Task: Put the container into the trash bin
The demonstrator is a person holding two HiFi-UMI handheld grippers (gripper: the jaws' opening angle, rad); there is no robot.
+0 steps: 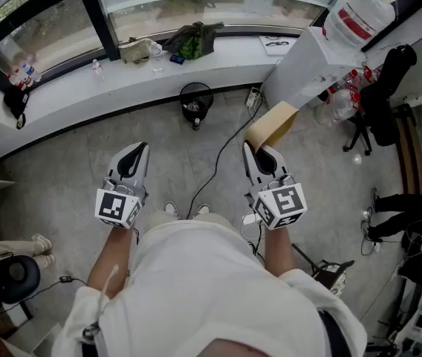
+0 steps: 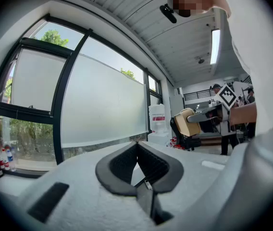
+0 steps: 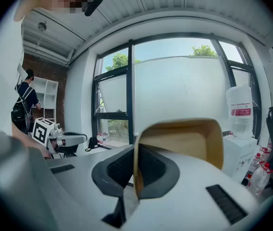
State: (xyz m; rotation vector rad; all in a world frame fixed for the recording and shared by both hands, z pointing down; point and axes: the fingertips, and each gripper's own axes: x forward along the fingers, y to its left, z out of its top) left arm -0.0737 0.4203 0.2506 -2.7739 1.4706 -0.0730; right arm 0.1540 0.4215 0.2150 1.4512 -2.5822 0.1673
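Pickup is done: the tan, open-topped paper container (image 1: 271, 124) is off any surface and held in my right gripper (image 1: 260, 153), in the air over the grey tiled floor (image 1: 55, 177). The drop is not done yet. What I read as the round black trash bin (image 1: 196, 101) stands on the floor against the white window ledge (image 1: 85, 88). In the head view it is at about 11 o'clock from the container, well apart. Left to do, by my judgement: carry toward 11 o'clock, get above the bin mouth, let go.

In the right gripper view my right fingers (image 3: 118, 166) are pinching 1 thin wall of the container (image 3: 187, 141). That wall runs edge-on between the 2 pads. The rest of the body sticks out toward 2 o'clock past the tips, with the open side facing back at the camera. The grip is on 1 wall only, so I'd guess it could swing.

The left gripper (image 1: 131, 163) has its fingers (image 2: 121, 163) pressed together with nothing between them. It sits at 9 o'clock of the right one, clear of the container.
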